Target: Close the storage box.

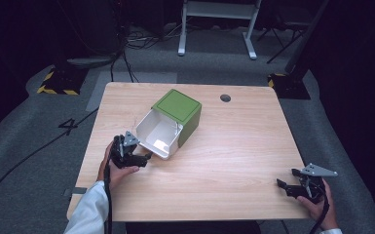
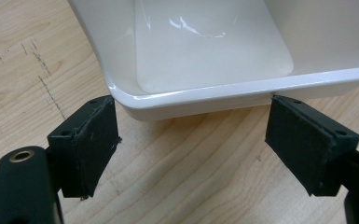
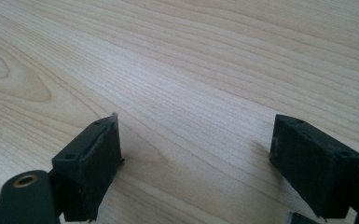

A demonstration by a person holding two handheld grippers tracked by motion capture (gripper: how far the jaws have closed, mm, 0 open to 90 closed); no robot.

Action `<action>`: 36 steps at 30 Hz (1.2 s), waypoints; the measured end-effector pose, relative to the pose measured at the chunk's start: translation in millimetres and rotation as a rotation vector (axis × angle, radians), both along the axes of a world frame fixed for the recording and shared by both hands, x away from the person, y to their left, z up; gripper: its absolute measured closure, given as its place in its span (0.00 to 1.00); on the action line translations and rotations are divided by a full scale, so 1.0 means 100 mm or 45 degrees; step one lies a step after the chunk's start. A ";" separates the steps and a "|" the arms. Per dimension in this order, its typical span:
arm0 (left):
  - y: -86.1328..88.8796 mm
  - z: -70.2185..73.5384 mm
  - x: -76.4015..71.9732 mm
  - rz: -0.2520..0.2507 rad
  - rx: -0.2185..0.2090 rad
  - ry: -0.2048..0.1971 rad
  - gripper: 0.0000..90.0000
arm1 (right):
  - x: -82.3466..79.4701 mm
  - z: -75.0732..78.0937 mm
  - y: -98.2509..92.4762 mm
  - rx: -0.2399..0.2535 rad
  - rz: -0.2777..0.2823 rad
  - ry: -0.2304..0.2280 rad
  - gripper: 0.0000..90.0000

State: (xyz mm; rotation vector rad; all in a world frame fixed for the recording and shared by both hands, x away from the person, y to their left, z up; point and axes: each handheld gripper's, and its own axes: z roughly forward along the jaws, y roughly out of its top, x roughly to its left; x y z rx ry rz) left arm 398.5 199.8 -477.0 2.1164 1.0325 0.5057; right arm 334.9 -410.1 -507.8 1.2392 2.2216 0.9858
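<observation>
Left tongs (image 1: 147, 156): black body, grey three-cornered plate (image 1: 129, 139) on top with small dark holes. A black cable (image 1: 108, 195) trails from it along the forearm. Sleeve (image 1: 88, 209) on the left arm is white, long, reaching the wrist.

Right tongs (image 1: 281, 183): same black build, grey three-cornered plate (image 1: 314, 170) on top, black cable (image 1: 323, 212) running back past the hand.

Left gripper view: two black jaws, blocky, faced with flat matte pads (image 2: 95, 140) with slightly frayed edges; small screw holes at the jaw corners; a brass-coloured ringed hole (image 2: 21, 155) in the black housing at lower left.

Right gripper view: matching pads (image 3: 98, 158), matching brass-ringed hole (image 3: 24, 179).
</observation>
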 end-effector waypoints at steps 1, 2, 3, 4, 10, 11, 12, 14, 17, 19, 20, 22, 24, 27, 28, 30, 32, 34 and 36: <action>0.00 0.00 0.00 0.000 0.000 0.000 0.19 | 0.00 0.00 0.00 0.000 0.000 0.000 0.18; 0.00 0.01 0.02 0.005 -0.010 -0.006 0.19 | 0.00 0.00 0.00 0.000 0.000 0.000 0.18; -0.01 0.01 0.04 0.004 -0.007 -0.005 0.19 | 0.00 0.00 0.00 0.000 0.000 0.000 0.18; -0.02 0.01 0.04 0.006 -0.004 -0.006 0.19 | 0.00 0.00 0.00 0.000 0.000 0.000 0.18; -0.08 0.02 0.12 0.014 0.001 -0.030 0.19 | 0.00 0.00 0.00 0.000 0.000 0.000 0.18; -0.08 0.02 0.12 0.014 0.001 -0.030 0.19 | 0.00 0.00 0.00 0.000 0.000 0.000 0.18; -0.10 0.02 0.13 0.019 -0.001 -0.044 0.19 | 0.00 0.00 0.00 0.000 0.000 0.000 0.18; -0.12 0.03 0.16 0.022 -0.015 -0.039 0.19 | 0.00 0.00 0.00 0.000 0.000 0.000 0.18; -0.15 0.05 0.21 0.025 -0.029 -0.052 0.19 | 0.00 0.00 0.00 0.000 0.000 0.000 0.18; -0.17 0.05 0.22 0.026 -0.028 -0.054 0.19 | 0.00 0.00 0.00 0.000 0.000 0.000 0.18; -0.19 0.06 0.25 0.024 -0.023 -0.056 0.19 | 0.00 0.00 0.00 0.001 0.000 0.000 0.18; -0.22 0.06 0.27 0.025 -0.013 -0.068 0.19 | 0.00 0.00 0.00 0.000 0.000 0.000 0.18; -0.26 0.05 0.29 0.027 0.006 -0.084 0.19 | 0.00 0.00 0.00 0.000 0.000 0.000 0.18; -0.28 0.05 0.31 0.027 0.003 -0.077 0.18 | 0.00 0.00 0.00 0.000 0.000 0.000 0.18; -0.28 0.06 0.32 0.027 -0.009 -0.077 0.18 | 0.00 0.00 0.00 0.000 0.000 0.000 0.18; -0.28 0.06 0.33 0.027 -0.013 -0.076 0.18 | 0.00 0.00 0.00 0.000 0.000 0.000 0.18; -0.32 0.07 0.37 0.022 -0.002 -0.078 0.18 | 0.00 0.00 0.00 0.001 0.000 0.000 0.18; -0.35 0.06 0.39 0.025 -0.008 -0.086 0.18 | 0.00 0.00 0.00 0.001 0.000 0.000 0.18; -0.37 0.07 0.41 0.020 0.005 -0.089 0.18 | 0.00 0.00 0.00 0.001 0.000 0.000 0.18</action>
